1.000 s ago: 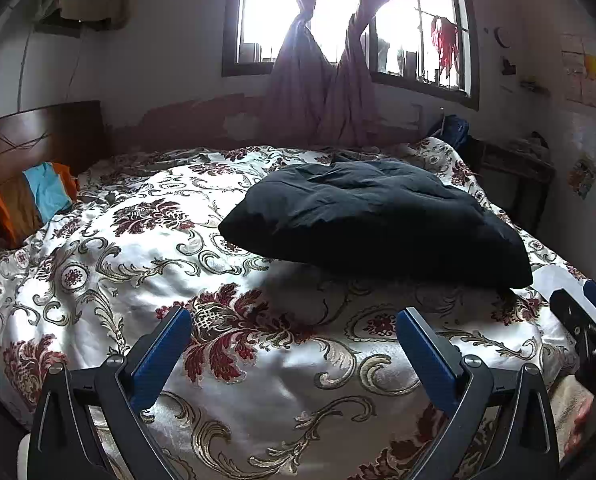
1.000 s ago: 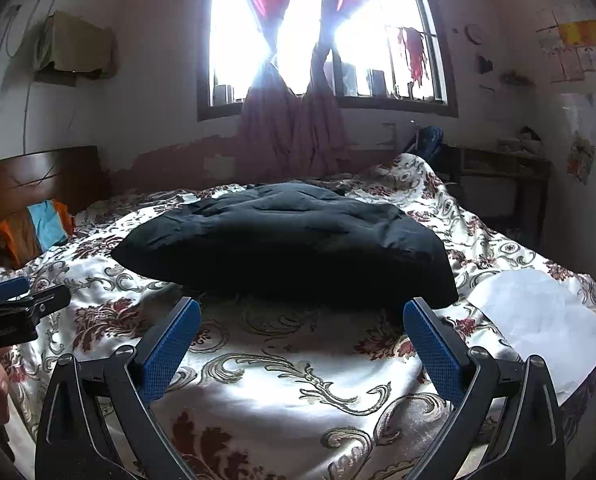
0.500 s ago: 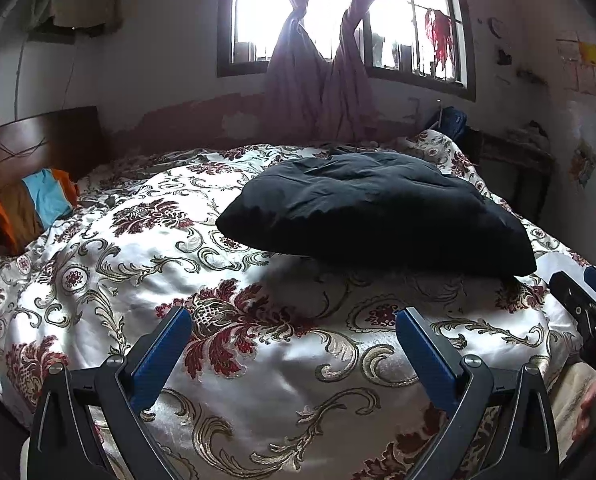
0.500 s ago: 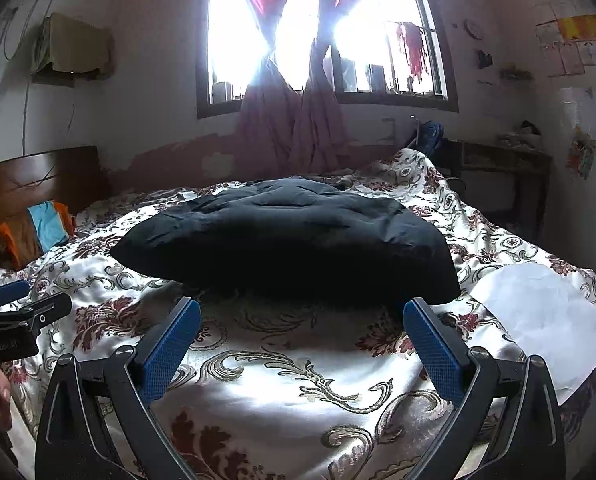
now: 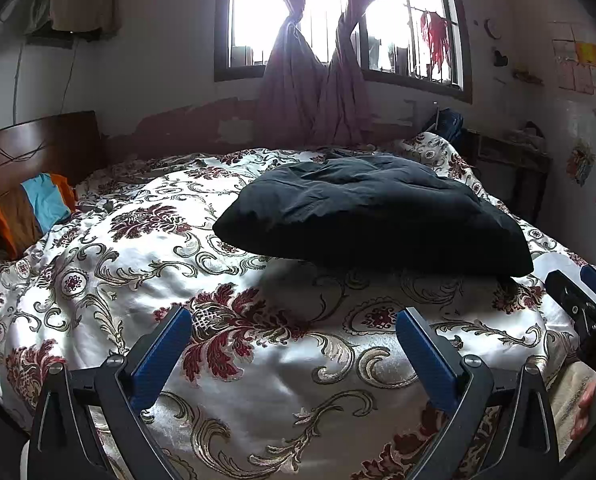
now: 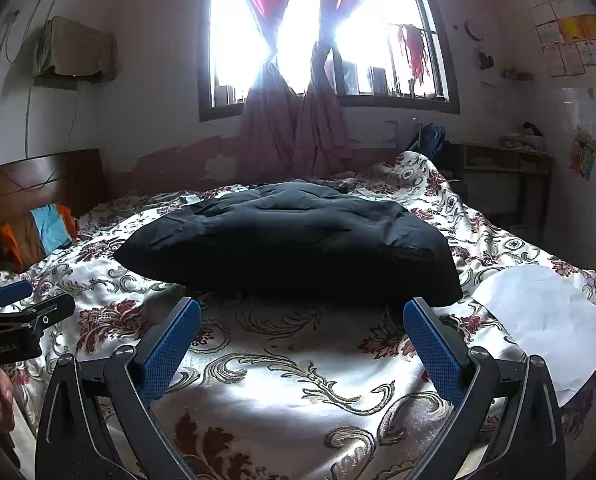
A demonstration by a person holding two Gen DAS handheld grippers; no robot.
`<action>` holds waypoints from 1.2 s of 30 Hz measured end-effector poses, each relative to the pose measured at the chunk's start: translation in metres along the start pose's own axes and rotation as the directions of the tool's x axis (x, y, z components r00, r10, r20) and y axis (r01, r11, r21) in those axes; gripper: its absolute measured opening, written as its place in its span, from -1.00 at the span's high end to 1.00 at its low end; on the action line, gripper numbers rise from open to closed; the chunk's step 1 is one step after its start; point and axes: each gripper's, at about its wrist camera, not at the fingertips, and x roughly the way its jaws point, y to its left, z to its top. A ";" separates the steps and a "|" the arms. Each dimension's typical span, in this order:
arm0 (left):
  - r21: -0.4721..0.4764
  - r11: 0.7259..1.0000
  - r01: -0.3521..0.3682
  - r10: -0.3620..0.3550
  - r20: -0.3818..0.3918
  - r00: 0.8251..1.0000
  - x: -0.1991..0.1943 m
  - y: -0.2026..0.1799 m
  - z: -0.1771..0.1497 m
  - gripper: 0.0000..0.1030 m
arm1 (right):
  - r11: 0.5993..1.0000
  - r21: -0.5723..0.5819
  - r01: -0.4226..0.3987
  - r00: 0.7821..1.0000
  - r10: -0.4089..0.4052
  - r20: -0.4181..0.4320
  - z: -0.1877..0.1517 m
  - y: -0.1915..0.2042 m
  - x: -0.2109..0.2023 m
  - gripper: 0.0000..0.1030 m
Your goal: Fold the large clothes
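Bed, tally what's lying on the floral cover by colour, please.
Black: 1, the puffy garment
White: 1, the flat sheet
Orange, brown and blue: 1, the striped cushion by the headboard
Total: 3

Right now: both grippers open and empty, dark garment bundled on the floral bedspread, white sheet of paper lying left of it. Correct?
Not quite. The white sheet lies to the right of the dark garment, near the bed's right edge, as the right wrist view shows. The rest holds: left gripper and right gripper are open and empty, and the garment sits bundled on the floral bedspread.
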 end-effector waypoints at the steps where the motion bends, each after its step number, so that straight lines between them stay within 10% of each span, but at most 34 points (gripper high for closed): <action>1: 0.000 1.000 -0.001 0.001 0.000 1.000 0.000 0.000 0.000 -0.99 | 1.000 0.000 0.000 1.000 0.000 0.000 0.000 0.000 0.000 -0.93; 36: 0.003 1.000 -0.005 0.004 0.007 1.000 0.000 0.001 0.000 -0.99 | 1.000 0.001 -0.017 1.000 0.017 0.008 0.001 0.003 0.000 -0.94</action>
